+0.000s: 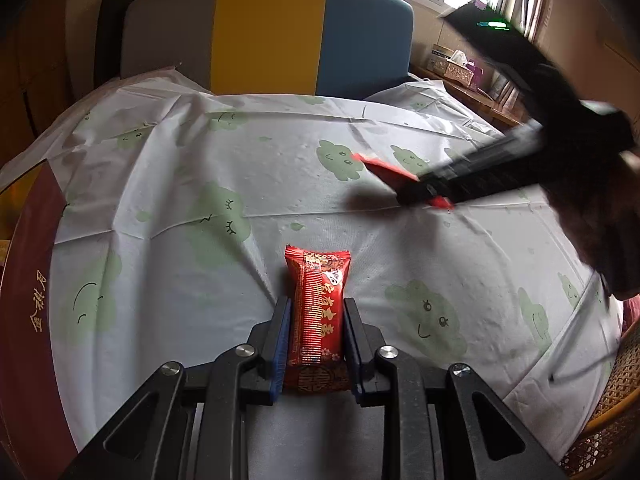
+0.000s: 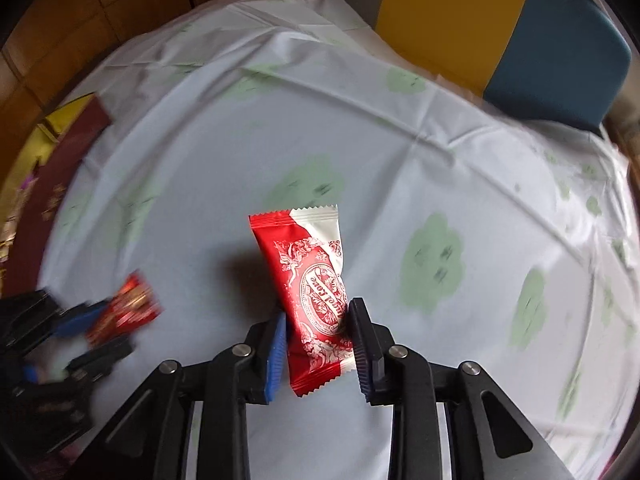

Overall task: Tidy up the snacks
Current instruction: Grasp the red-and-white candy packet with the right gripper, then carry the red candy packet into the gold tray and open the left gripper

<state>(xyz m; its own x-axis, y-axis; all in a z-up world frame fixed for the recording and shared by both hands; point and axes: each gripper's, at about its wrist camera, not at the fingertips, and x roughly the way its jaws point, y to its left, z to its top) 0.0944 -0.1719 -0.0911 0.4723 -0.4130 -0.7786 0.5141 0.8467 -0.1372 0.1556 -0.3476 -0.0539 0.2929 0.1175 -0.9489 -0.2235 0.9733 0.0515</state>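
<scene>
Left gripper is pointing steeply down at the table, jaws closing tight on a dark red snack pack with gold print, pack sticking out toward 12 o'clock over the tablecloth.

Right gripper is tilting even steeper down, blue pads clamping a red-and-white snack packet; the packet is leaning toward 11 o'clock, its far end lying on or just over the cloth, cannot tell which.

Open room: wide bare cloth from 10 to 2 o'clock ahead of both tools. Table edge is curving along 9 o'clock in the left wrist view, where a maroon box with gold characters is sitting on the rim. A yellow-and-blue chair back is standing past the far edge at 12.

Left wrist view only: the right tool as a blurred dark shape at 3 o'clock with its red packet, plus a window and a shelf with tissue box.

Right wrist view only: the left tool, blurred, at 8 o'clock with its pack; maroon box at 9 to 10.
</scene>
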